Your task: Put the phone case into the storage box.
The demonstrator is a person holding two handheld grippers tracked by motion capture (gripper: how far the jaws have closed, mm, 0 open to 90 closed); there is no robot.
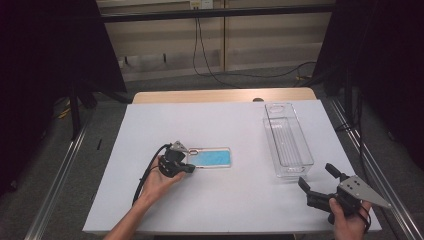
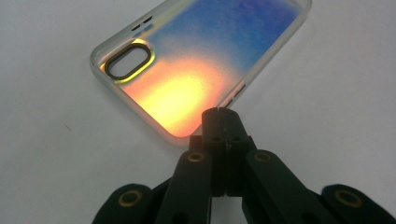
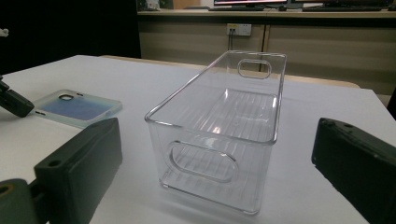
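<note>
A clear phone case (image 1: 214, 157) with a blue-tinted back lies flat at the middle of the white table (image 1: 220, 210). In the left gripper view the phone case (image 2: 196, 70) glows blue and orange, camera cut-out at the far left. My left gripper (image 1: 190, 167) is at the case's near left end, jaws shut; its tips (image 2: 222, 114) sit on the case's long rim near a corner, and I cannot tell whether the rim is pinched. My right gripper (image 1: 316, 176) is held at the table's front right corner, open and empty (image 3: 215, 140), facing a clear plastic bin (image 3: 219, 126).
The clear bin (image 1: 287, 142) stands empty on the right side of the table, long axis running away from me, with handle cut-outs in both ends. The left gripper's cable (image 1: 145, 177) trails along the forearm. The table's wooden edge (image 1: 225, 95) is at the back, the floor beyond it.
</note>
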